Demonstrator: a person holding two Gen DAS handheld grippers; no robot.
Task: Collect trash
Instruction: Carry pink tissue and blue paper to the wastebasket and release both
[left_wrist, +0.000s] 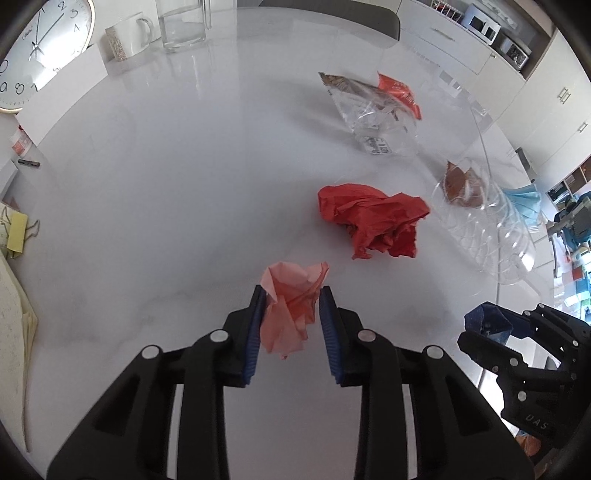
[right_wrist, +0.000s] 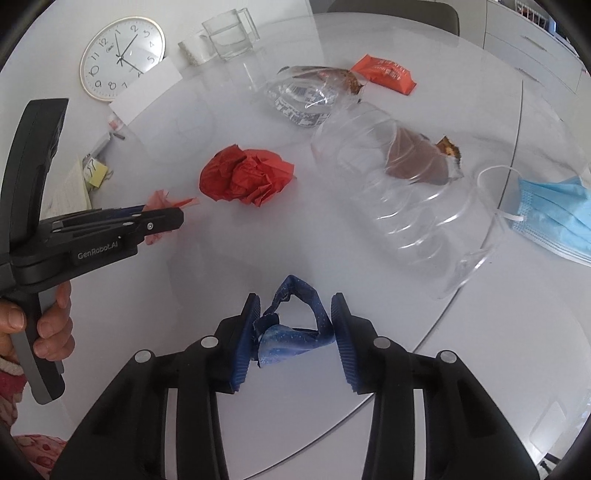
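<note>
My left gripper (left_wrist: 291, 295) is shut on a crumpled pink tissue (left_wrist: 291, 306) and holds it above the white table; it shows from the side in the right wrist view (right_wrist: 177, 216). My right gripper (right_wrist: 295, 314) is shut on a crumpled blue wrapper (right_wrist: 295, 332); it also shows in the left wrist view (left_wrist: 480, 328). A crumpled red paper (left_wrist: 373, 218) (right_wrist: 245, 175) lies on the table ahead. A clear plastic bottle (right_wrist: 402, 184) with a brown wrapper inside lies on its side. A clear bag (left_wrist: 373, 114), an orange wrapper (right_wrist: 384, 74) and a blue face mask (right_wrist: 554, 214) lie beyond.
A wall clock (right_wrist: 122, 57), a mug (left_wrist: 127, 35) and a glass jug (right_wrist: 231, 33) stand at the table's far side. Notes and papers (left_wrist: 14, 236) lie at the left edge. The round table edge (right_wrist: 480, 280) curves on the right.
</note>
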